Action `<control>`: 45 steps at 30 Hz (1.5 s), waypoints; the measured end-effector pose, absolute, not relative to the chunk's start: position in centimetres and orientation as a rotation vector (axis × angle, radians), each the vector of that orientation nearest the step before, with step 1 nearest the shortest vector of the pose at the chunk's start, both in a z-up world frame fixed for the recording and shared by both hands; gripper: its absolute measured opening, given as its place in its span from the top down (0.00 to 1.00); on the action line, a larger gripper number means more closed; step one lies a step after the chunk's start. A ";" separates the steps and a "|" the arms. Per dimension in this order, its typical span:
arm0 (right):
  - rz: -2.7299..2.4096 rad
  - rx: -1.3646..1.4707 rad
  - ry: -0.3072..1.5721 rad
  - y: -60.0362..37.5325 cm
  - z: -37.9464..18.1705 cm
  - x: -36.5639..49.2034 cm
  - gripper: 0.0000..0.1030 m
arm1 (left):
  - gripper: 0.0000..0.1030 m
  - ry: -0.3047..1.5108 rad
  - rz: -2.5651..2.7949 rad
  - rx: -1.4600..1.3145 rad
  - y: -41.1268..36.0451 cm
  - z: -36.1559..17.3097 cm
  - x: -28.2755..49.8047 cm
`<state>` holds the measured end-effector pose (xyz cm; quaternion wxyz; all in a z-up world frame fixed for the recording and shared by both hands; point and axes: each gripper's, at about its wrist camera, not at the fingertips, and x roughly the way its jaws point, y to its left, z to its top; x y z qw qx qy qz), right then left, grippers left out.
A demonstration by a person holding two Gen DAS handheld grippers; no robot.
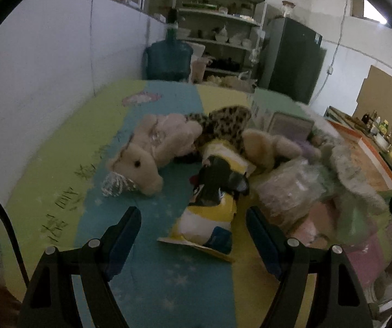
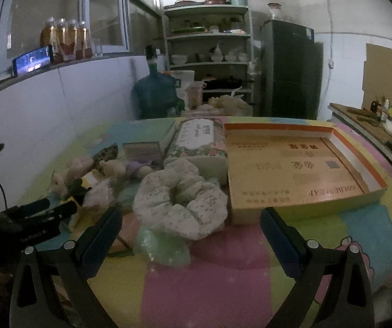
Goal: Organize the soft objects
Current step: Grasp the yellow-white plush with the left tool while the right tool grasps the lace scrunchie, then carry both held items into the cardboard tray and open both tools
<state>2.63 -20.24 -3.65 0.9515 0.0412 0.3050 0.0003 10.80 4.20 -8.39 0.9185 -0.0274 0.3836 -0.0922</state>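
Note:
My left gripper [image 1: 193,218] is open and empty, just short of a yellow-and-white soft toy [image 1: 212,213] lying on the colourful mat [image 1: 155,287]. Behind it lie a pale plush horse [image 1: 146,158], a leopard-print plush [image 1: 223,123] and a beige plush [image 1: 267,145]. My right gripper [image 2: 190,224] is open and empty in front of a white flowered ring-shaped cushion [image 2: 182,205] with a pale green soft piece [image 2: 163,246] under it. The left gripper also shows in the right wrist view [image 2: 48,210] at the left. The plush pile [image 2: 86,177] lies beyond it.
A shallow orange-edged cardboard box [image 2: 300,169] sits at the right on the mat. A flowered tissue box [image 2: 198,142] stands behind the cushion. A blue water jug [image 2: 155,93], shelves [image 2: 209,54] and a dark fridge [image 2: 289,68] stand beyond the table. A wall [image 1: 45,68] runs along the left.

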 end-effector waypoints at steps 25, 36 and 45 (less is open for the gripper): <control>0.254 0.130 0.682 -21.3 -4.9 5.3 0.88 | 0.59 0.703 -0.208 -0.017 3.8 -8.7 9.7; 0.299 0.180 0.555 -21.9 -1.1 4.4 0.90 | 0.59 0.593 -0.206 -0.060 4.1 -3.8 7.6; 0.271 0.213 0.472 -25.2 1.2 3.2 0.90 | 0.59 0.558 -0.272 -0.061 0.5 -0.5 6.5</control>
